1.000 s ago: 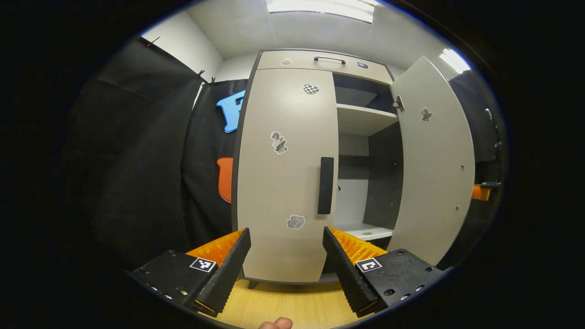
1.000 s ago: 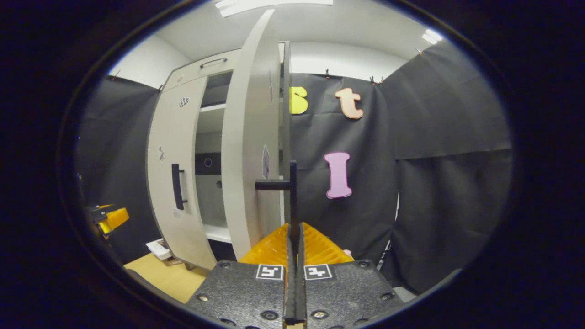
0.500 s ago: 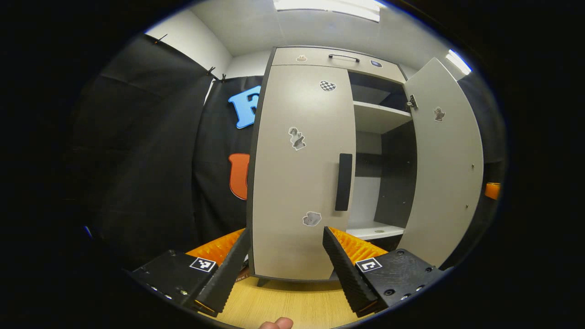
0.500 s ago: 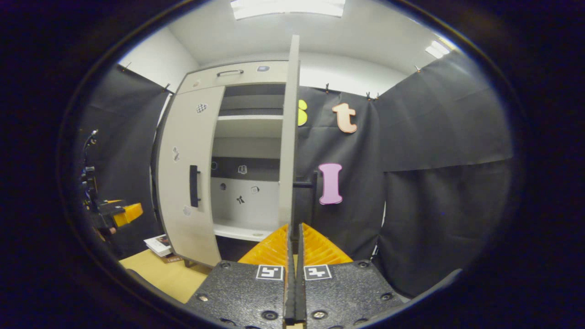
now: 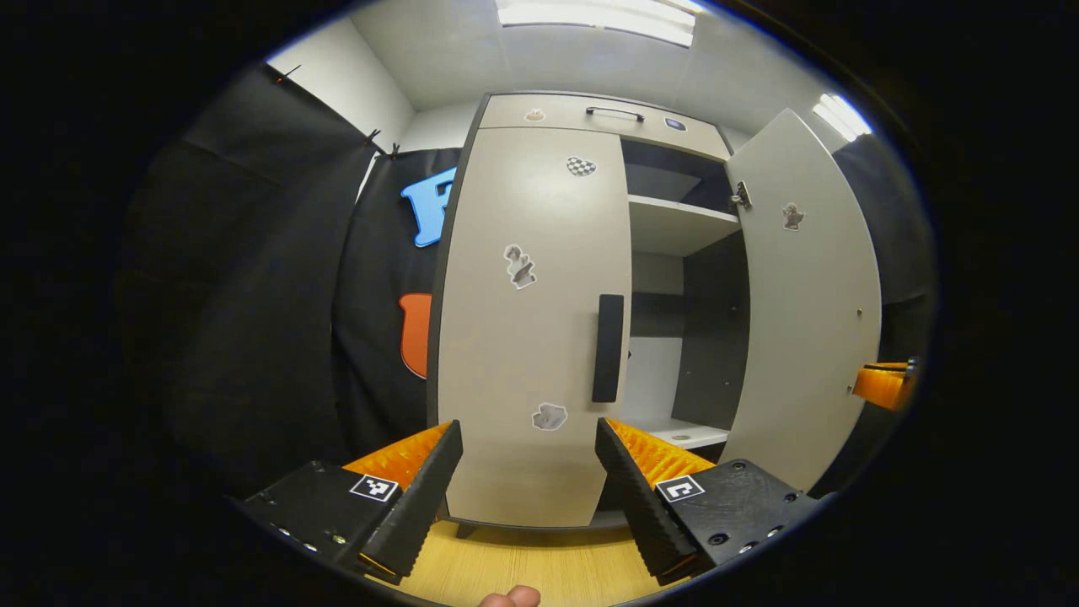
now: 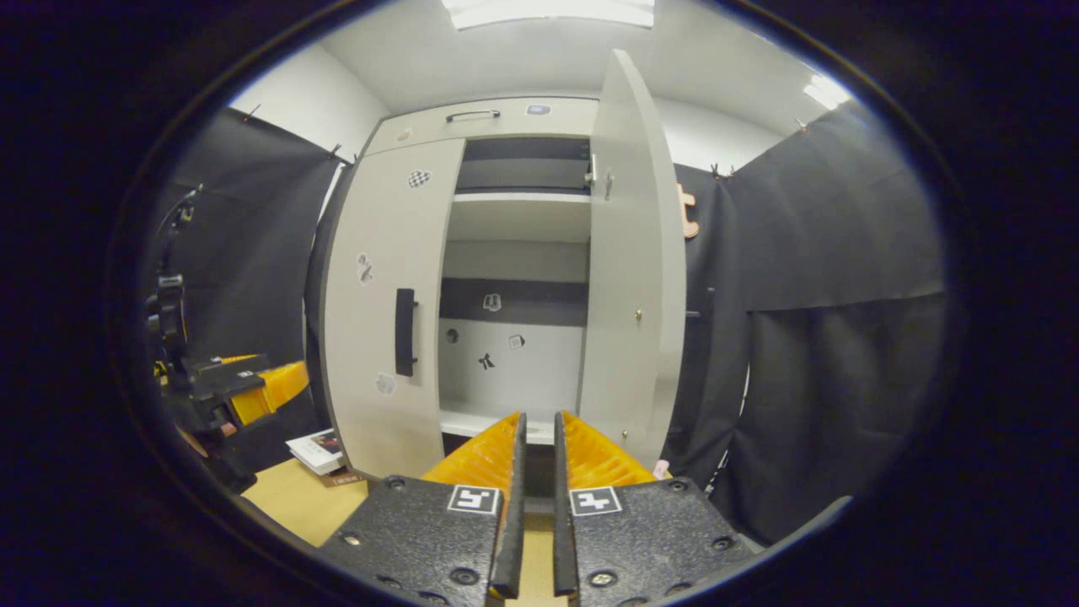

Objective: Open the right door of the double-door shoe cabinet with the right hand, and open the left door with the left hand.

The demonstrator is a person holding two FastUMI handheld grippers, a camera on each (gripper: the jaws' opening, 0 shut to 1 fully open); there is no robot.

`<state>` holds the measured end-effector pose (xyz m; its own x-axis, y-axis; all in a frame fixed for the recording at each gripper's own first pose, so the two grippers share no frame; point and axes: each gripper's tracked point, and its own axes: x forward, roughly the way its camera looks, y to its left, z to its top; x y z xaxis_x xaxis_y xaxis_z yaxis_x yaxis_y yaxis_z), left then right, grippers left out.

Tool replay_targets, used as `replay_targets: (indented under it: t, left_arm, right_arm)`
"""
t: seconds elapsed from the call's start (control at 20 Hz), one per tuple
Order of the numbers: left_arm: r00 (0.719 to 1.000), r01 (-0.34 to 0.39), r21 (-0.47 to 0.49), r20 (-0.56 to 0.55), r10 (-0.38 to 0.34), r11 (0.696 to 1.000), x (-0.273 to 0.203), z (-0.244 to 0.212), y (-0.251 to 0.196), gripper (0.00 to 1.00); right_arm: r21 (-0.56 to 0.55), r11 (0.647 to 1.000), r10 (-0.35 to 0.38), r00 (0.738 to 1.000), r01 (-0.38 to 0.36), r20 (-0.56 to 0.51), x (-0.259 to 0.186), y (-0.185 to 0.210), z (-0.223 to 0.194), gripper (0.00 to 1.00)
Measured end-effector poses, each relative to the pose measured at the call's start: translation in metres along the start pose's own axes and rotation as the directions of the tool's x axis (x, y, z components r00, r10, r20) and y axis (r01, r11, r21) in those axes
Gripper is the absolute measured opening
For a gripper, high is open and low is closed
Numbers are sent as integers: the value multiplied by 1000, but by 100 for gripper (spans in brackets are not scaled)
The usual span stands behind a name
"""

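Now the left door (image 5: 527,337) of the shoe cabinet (image 6: 472,135) is standing shut straight ahead of the left gripper (image 5: 529,472), whose jaws are gaping wide on nothing. It is a flat, stiff panel, probably light on its hinges, and the smooth face is offering no purchase, so the dark upright handle (image 5: 608,347) by its inner edge looks like the place to grip. The right door (image 6: 628,278) is hanging swung wide. Half a second ago the right gripper (image 6: 533,497) was pinched on that door's handle; it has since let go and backed off, jaws parted by a narrow gap, empty.
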<state>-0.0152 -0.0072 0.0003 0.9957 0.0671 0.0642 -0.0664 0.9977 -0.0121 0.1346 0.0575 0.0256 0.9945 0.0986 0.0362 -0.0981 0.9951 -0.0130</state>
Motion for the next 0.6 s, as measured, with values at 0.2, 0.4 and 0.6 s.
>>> replay_targets:
  t: [0.2, 0.4, 0.6]
  left_arm:
    - [998, 59, 2, 5, -59, 998, 10, 8, -25, 95]
    - [993, 108, 5, 45, -108, 994, 33, 30, -49, 95]
    - [980, 190, -61, 75, -185, 980, 80, 52, -80, 94]
  right_arm:
    - [16, 1000, -19, 999, 20, -43, 4, -1, -12, 68]
    - [48, 999, -9, 997, 12, -80, 8, 1, -24, 74]
    - [75, 997, 31, 997, -26, -68, 4, 6, -23, 74]
